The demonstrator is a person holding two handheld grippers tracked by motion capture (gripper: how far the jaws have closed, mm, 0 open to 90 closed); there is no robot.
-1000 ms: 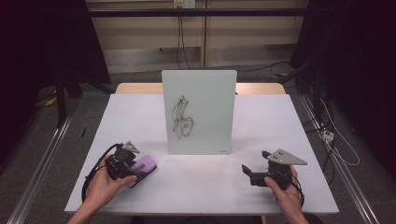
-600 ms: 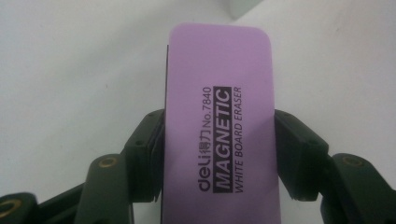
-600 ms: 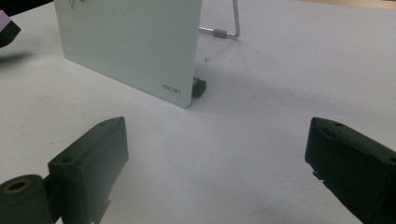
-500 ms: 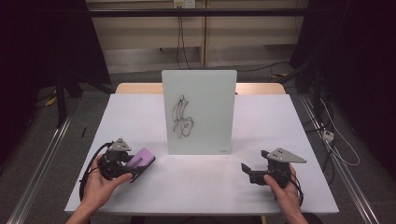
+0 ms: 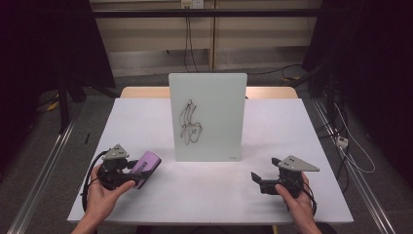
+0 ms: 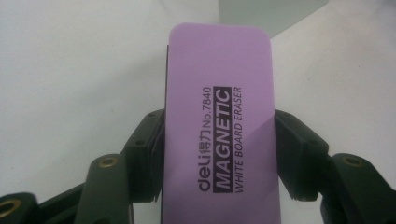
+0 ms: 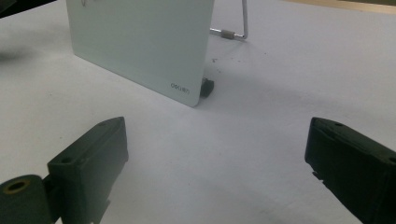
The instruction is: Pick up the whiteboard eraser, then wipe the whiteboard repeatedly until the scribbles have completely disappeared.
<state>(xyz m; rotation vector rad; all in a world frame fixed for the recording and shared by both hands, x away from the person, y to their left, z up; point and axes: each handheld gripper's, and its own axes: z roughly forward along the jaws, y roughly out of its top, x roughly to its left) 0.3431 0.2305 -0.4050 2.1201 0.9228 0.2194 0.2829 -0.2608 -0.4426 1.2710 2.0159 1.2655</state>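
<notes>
A small whiteboard (image 5: 208, 117) stands upright at the middle of the white table, with a black scribble (image 5: 190, 123) on its face. My left gripper (image 5: 139, 171) is shut on a purple whiteboard eraser (image 5: 146, 167) at the front left, short of the board's lower left corner. Seen from the left gripper view, both pads press the sides of the eraser (image 6: 219, 126), whose printed label faces up. My right gripper (image 5: 258, 179) rests at the front right, open, with nothing between its jaws. In the right gripper view the whiteboard's lower corner (image 7: 180, 88) sits ahead of the gripper (image 7: 215, 158).
A wire stand (image 7: 236, 32) props the board from behind. The white table (image 5: 302, 146) has a wooden strip (image 5: 141, 92) along its far edge. Metal rails (image 5: 44, 170) and cables (image 5: 350, 151) run along the floor on both sides.
The left gripper has lifted the eraser a little and tilted it toward the board. The right hand has not moved.
</notes>
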